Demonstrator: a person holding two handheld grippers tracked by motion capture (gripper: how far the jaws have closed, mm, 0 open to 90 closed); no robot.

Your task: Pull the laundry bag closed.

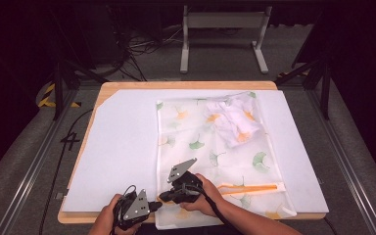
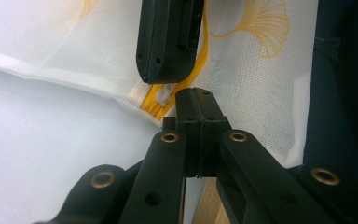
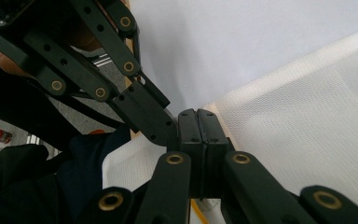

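Left gripper view shows both grippers' fingers pressed together at the mesh bag's [image 2: 261, 79] orange zipper [image 2: 154, 106].

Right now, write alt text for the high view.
Two hand-held grippers, left and right, meet at the near corner of a leaf-printed mesh laundry bag with an orange zipper, lying on a white mat.

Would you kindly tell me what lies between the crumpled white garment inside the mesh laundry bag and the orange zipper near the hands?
In the high view, bare leaf-printed mesh lies between crumpled white garment and orange zipper.
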